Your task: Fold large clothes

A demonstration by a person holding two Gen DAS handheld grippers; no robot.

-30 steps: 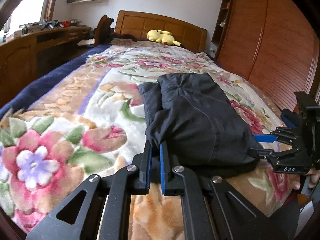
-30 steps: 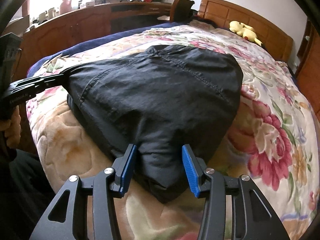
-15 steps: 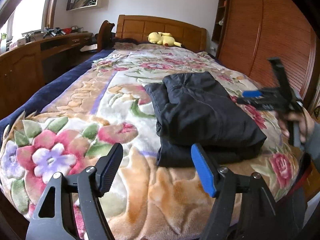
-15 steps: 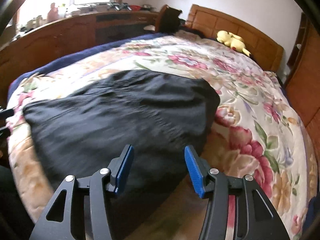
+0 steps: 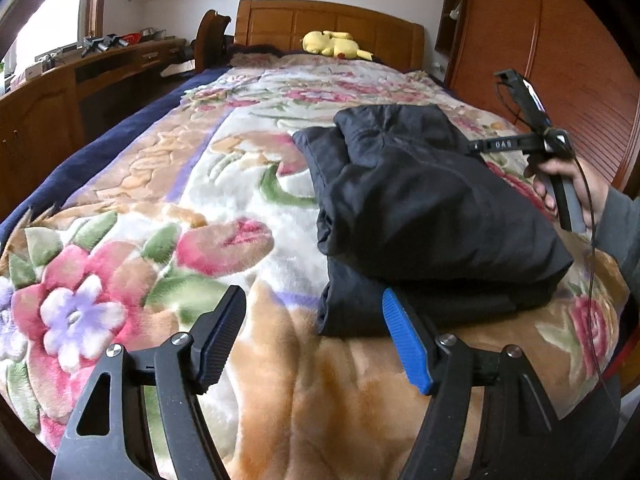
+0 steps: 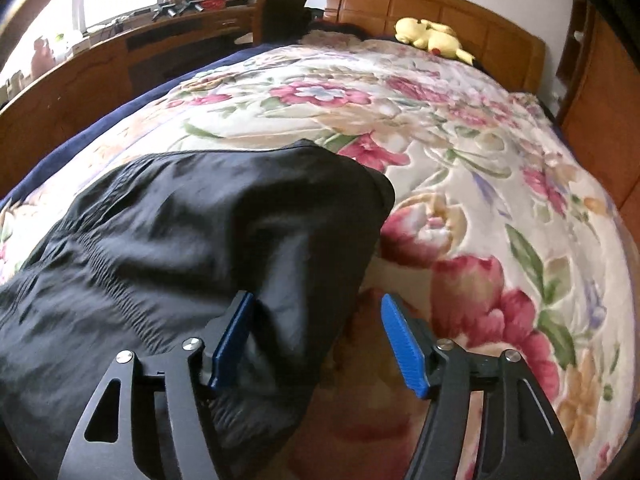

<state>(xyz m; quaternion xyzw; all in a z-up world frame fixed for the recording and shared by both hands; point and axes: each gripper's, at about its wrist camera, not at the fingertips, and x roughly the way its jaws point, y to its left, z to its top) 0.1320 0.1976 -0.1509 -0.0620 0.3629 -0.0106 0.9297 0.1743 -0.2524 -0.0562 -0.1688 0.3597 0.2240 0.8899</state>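
Note:
A dark navy garment [image 5: 420,208] lies folded in a thick stack on the floral blanket [image 5: 168,208] near the foot of the bed. My left gripper [image 5: 316,336] is open and empty, just in front of the stack's near left corner. In the right wrist view the garment [image 6: 192,248] fills the lower left, and my right gripper [image 6: 316,344] is open and empty above its right edge. The right gripper also shows in the left wrist view [image 5: 520,140], held up in a hand to the right of the stack.
A yellow plush toy [image 5: 334,44] lies by the wooden headboard [image 5: 328,20]. A wooden desk with a chair [image 5: 100,76] runs along the left of the bed. A wooden wardrobe [image 5: 560,60] stands on the right. The floral blanket stretches beyond the stack.
My left gripper let go of the garment's corner, opened and drew back. My right gripper released the garment's edge and lifted away to the right. The garment settled into a folded stack.

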